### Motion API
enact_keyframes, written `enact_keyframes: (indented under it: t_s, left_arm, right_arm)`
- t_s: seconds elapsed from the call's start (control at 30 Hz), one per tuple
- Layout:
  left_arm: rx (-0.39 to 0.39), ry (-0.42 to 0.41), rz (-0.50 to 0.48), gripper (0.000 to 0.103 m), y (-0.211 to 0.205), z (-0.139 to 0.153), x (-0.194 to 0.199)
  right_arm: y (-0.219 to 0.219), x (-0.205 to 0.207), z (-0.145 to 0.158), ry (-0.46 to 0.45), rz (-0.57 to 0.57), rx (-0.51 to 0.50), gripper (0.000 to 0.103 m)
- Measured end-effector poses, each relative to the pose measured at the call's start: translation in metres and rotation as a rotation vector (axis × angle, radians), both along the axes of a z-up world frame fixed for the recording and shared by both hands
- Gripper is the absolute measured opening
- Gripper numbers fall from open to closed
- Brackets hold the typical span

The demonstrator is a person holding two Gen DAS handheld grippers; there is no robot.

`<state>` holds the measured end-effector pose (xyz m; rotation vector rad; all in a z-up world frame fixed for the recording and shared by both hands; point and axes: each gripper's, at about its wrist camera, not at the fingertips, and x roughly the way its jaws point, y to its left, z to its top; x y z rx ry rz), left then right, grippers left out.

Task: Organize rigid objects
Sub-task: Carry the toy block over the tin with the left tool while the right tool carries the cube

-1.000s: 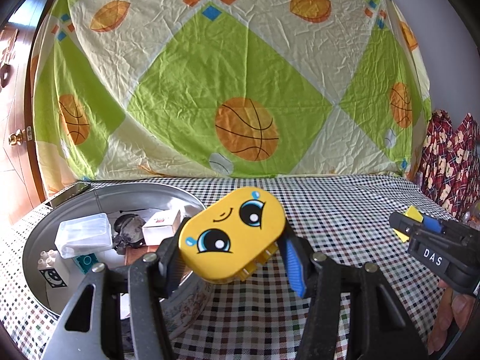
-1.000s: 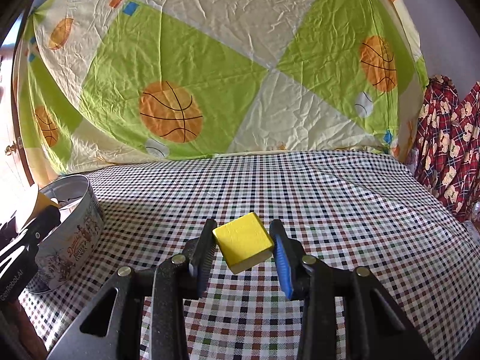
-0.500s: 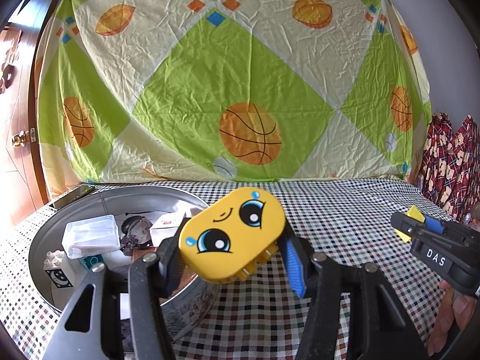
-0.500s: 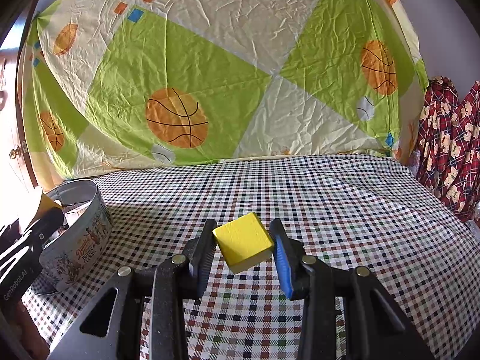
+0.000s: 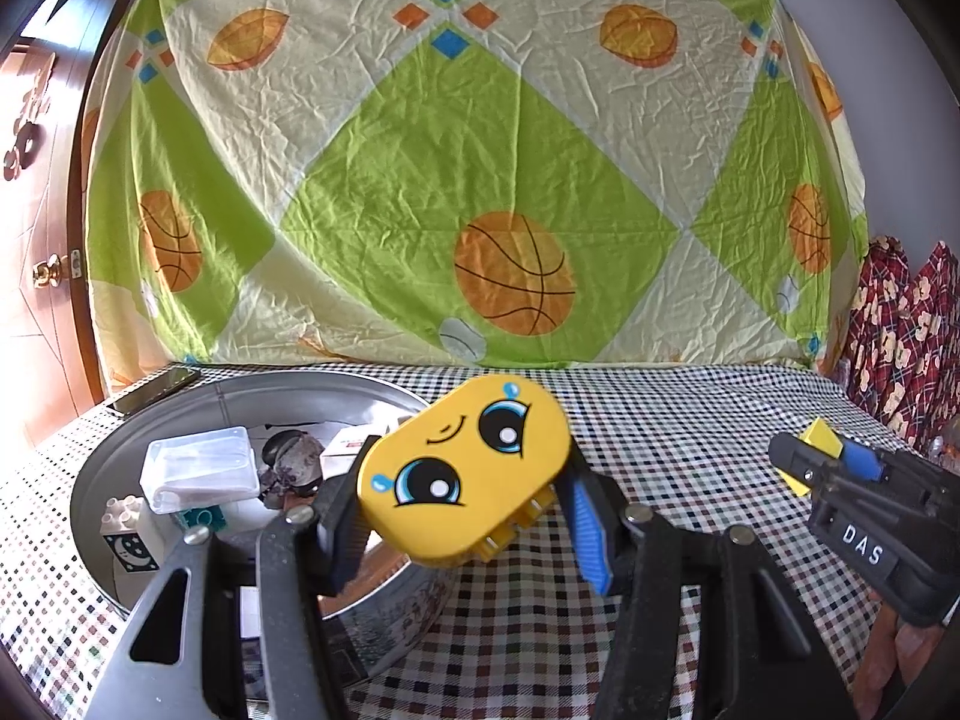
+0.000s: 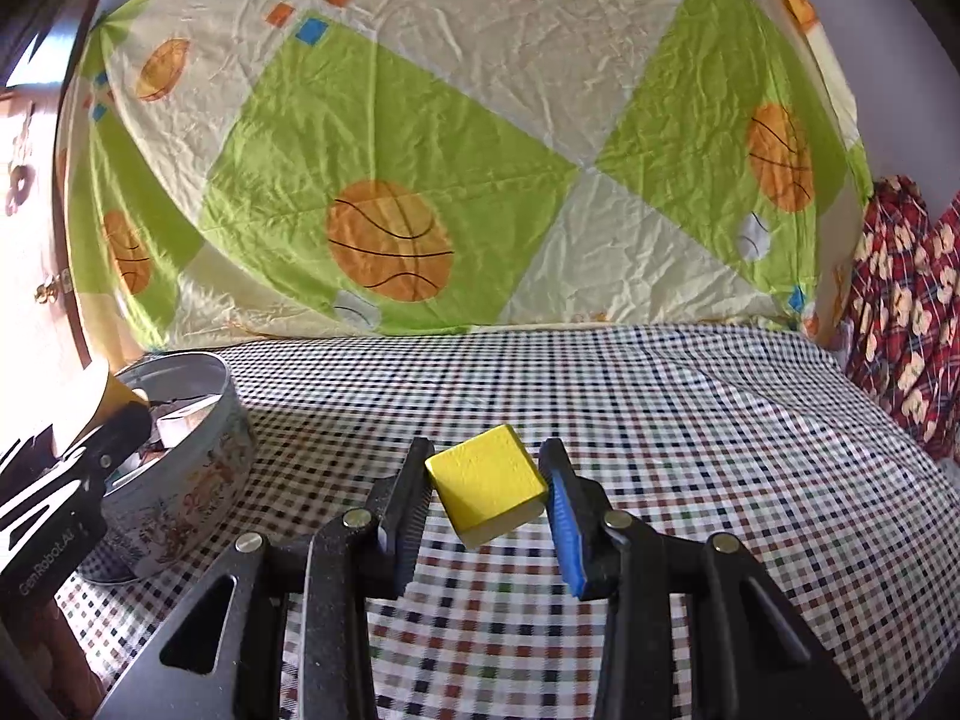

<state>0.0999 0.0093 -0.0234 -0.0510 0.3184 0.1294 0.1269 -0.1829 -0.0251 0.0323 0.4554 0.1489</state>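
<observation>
The left gripper [image 5: 465, 504] clamps a yellow cartoon-face block [image 5: 465, 471], its long axis tilted up to the right, just over the near rim of the round metal tin [image 5: 240, 387]. The right gripper [image 6: 486, 495], pinching a yellow cube [image 6: 487, 489], has the tin well off to its left.

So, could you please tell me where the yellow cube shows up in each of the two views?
Left wrist view: the yellow cube is at the far right edge, small, clamped in the right gripper.
Right wrist view: it is low in the centre, large, between that gripper's fingers, above the checked cloth.
Shared landmark: the round tin, lower left in both views.
</observation>
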Motion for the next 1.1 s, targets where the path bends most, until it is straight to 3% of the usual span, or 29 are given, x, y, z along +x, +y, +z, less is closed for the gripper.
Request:
enact_keyframes:
  t_s: [1.1]
  left_arm:
    - [-0.067, 0.000, 0.063, 0.055, 0.052, 0.000, -0.009]
  right_arm:
    - [0.057, -0.015, 0.007, -0.067, 0.076, 0.003, 0.039]
